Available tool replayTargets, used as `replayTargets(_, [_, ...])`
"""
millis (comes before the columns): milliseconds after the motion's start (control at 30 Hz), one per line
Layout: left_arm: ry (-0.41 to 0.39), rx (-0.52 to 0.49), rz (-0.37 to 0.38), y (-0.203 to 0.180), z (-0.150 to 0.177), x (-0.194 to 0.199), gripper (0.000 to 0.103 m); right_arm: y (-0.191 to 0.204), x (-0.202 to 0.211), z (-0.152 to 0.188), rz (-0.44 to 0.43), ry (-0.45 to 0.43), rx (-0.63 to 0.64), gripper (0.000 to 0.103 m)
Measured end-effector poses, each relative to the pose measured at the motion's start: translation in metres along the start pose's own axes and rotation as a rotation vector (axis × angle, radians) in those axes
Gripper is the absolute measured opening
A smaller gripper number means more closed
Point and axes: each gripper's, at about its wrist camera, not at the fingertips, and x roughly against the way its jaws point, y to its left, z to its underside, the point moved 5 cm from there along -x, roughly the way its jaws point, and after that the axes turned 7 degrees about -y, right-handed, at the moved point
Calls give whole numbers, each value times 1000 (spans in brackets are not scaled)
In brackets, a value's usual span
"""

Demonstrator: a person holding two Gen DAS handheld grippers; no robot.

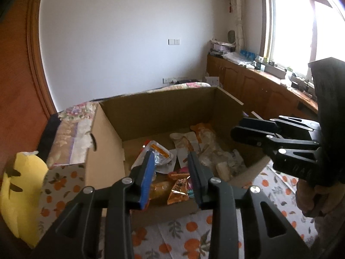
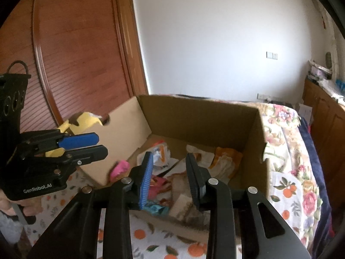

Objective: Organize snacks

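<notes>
Between picks over cardboard box (image 1: 107, 151) of snack packets (image 1: 179, 185): left gripper (image 1: 171, 172) and right gripper (image 2: 169, 172) both parted, empty; next, descend onto one packet.

Both wrist views look down and forward, from near, into the box (image 1: 163, 112) (image 2: 194, 116). Each one also shows the other gripper (image 1: 243, 129) (image 2: 97, 144).

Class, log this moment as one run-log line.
left gripper: open, empty, above cardboard box | right gripper: open, empty, above box | snack packets: inside box
</notes>
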Motion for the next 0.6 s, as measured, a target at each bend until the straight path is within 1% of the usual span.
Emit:
replayTargets(133, [-33, -19, -18, -5, -9, 35, 36, 14, 33, -9, 17, -23, 3, 31])
replayTargets(300, [-66, -18, -33, -12, -11, 78, 40, 33, 75, -11, 42, -40, 16, 32])
replayTargets(467, [-80, -24, -29, -23, -5, 112, 44, 48, 113, -3, 65, -52, 4, 35])
replayTargets(600, [-98, -32, -32, -32, 2, 138, 47, 56, 136, 6, 91, -60, -2, 40])
